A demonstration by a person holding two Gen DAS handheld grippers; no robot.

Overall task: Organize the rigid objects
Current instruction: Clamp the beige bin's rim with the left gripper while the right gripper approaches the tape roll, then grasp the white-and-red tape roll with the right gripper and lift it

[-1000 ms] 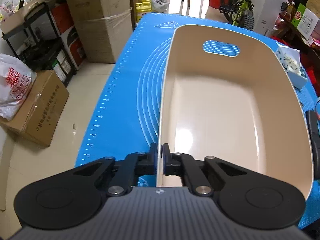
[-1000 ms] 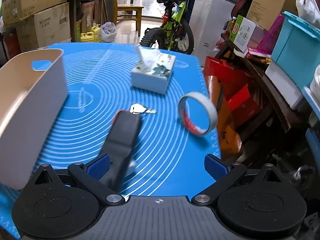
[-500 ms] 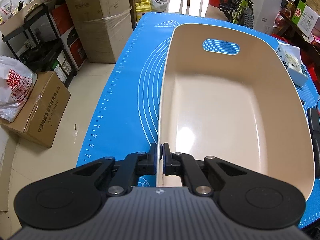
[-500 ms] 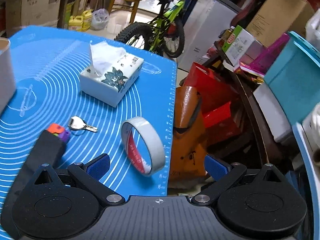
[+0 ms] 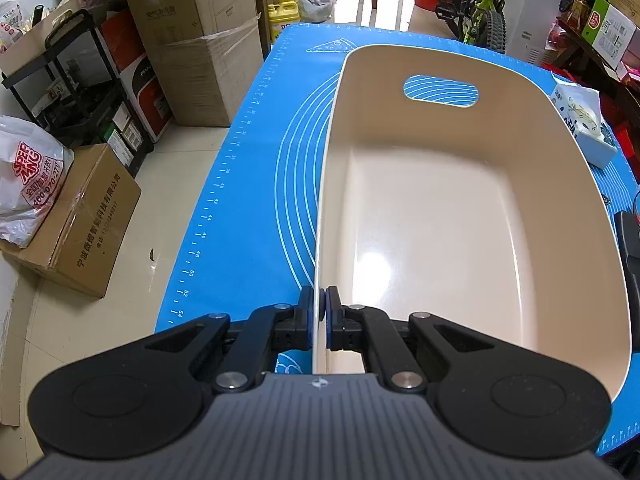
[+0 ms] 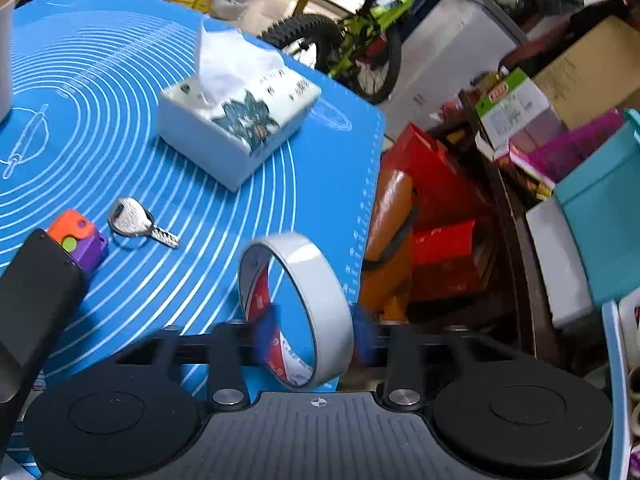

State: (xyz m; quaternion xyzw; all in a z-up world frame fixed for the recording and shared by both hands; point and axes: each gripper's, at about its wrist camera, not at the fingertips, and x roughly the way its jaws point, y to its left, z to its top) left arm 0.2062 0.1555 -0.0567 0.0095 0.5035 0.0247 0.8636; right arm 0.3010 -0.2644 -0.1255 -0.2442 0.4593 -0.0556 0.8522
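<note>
A beige plastic basin stands empty on the blue mat. My left gripper is shut on its near left wall, one pad inside and one outside. In the right wrist view a grey tape roll with a red inner liner stands on edge at the mat's right edge. My right gripper straddles it. Its jaws are closing, and the blurred blue pads meet the roll's two sides. A silver key, an orange and purple toy and a long black object lie to the left of the roll.
A white tissue box sits farther back on the mat and shows beyond the basin. Past the mat's right edge are red bags and a teal bin. Cardboard boxes stand on the floor at left.
My right gripper swung right from the black object to the tape roll, came down around it, and its jaws narrowed from wide open. The left gripper and basin stayed put.
</note>
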